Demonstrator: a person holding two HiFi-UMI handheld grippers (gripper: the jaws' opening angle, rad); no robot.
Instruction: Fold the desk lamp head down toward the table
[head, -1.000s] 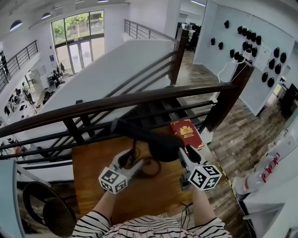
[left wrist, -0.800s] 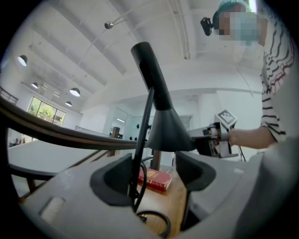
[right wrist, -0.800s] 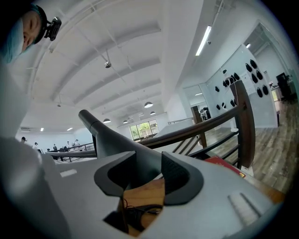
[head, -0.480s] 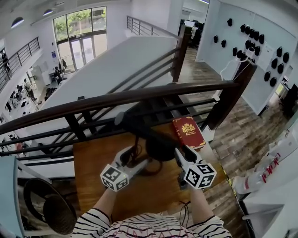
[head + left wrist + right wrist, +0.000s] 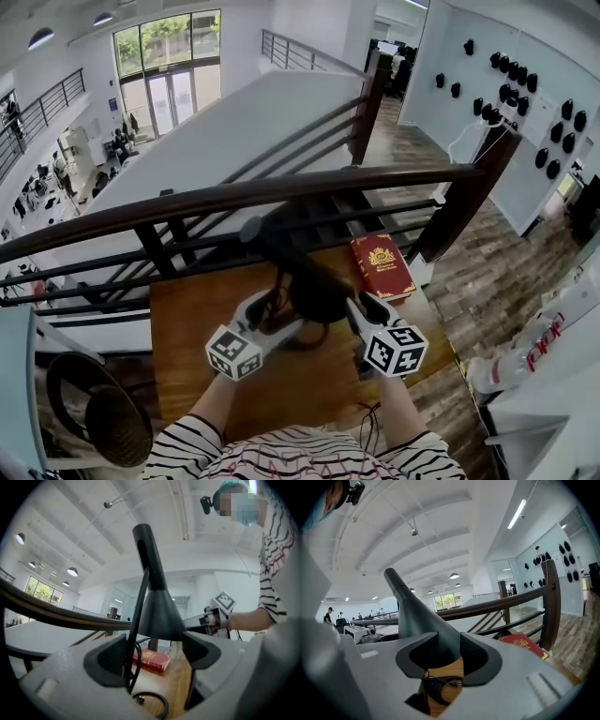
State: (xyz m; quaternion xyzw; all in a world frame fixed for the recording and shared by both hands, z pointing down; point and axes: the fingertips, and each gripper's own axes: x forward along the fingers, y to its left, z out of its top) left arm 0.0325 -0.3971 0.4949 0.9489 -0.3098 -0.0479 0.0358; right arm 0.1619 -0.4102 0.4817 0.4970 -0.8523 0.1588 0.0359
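pinching the head [image 5: 319, 292] between its jaws, the right gripper [image 5: 358, 305] can tip it toward the table [image 5: 187, 319] below; the left gripper [image 5: 267, 307] (jaws spread) brackets the stem [image 5: 137, 620], likely steadying.

A lamp stands on a table [image 5: 187, 323] pushed up against a railing [image 5: 234, 199], with the lamp head [image 5: 319, 292] above a cord [image 5: 152, 704] coiled on the tabletop. A book [image 5: 382, 267] lies on the table to the lamp's right, near the far corner. The lamp's stem [image 5: 136, 634] stands between the parted jaws of the left gripper [image 5: 274, 305]; the right gripper [image 5: 354, 307] clasps the lamp head from the right.
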